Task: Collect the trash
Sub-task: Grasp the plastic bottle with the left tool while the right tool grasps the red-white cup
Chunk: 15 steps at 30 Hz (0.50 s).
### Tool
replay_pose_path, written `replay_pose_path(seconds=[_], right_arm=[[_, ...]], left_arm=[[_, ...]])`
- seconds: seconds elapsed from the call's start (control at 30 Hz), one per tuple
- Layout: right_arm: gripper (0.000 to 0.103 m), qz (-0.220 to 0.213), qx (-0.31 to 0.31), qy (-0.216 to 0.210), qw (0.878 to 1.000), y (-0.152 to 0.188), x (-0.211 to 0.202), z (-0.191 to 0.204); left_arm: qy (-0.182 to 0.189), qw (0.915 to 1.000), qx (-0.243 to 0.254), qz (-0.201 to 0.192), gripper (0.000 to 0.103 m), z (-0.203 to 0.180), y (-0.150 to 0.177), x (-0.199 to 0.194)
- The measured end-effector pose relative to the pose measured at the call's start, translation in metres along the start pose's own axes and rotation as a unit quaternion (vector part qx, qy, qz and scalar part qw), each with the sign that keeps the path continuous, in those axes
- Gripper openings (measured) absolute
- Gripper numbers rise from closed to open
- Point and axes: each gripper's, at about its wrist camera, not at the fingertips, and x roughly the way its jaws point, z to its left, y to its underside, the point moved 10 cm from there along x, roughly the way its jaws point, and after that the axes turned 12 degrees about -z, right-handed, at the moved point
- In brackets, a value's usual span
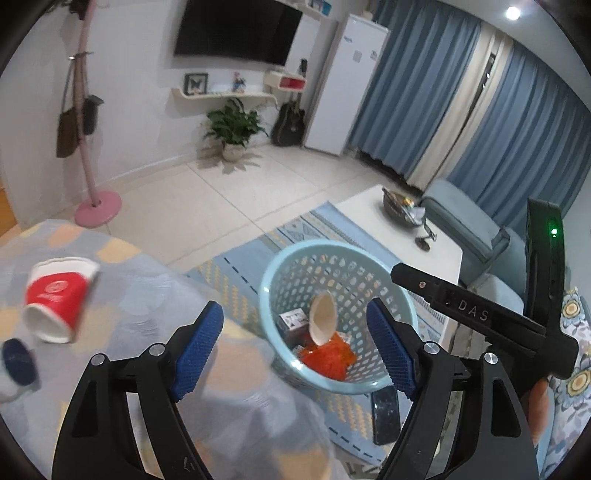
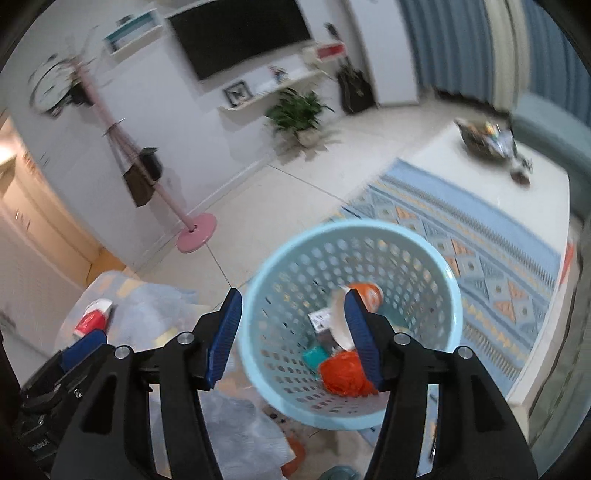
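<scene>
overhead, both hand-held grippers gape above the basket (image 2: pixel 447 284) rim.

black claw (image 1: pixel 295 345), blue textured pads (image 1: pixel 197 350), silver screws

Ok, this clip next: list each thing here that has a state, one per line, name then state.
left gripper: open, holding nothing
right gripper: open, above the basket
blue basket: upright on the floor, partly filled
paper cup in basket: tilted, among the trash
orange bag: crumpled, at the basket bottom
red paper cup: lying on its side on the patterned cover, not collected
television: off
</scene>
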Motion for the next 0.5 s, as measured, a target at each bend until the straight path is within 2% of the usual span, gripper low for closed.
replay_pose_path(seconds=[0.23,0.33,0.5], right_arm=[[0.058,-0.029,-0.11,-0.063,0.992,0.006,-0.025,0.104],[0.059,-0.028,-0.147,-0.088,0.985,0.018,-0.027,0.147],[0.059,-0.01,-0.175,-0.129,0.976,0.04,-0.025,0.2]], left_arm=[[-0.038,0.9975,-0.028,-0.052,0.078,0.047,-0.015,-0.06],[-0.064,0.9945,-0.04,-0.072,0.078,0.078,-0.022,-0.088],[-0.109,0.9866,-0.07,-0.099,0.078,0.134,-0.029,-0.131]])
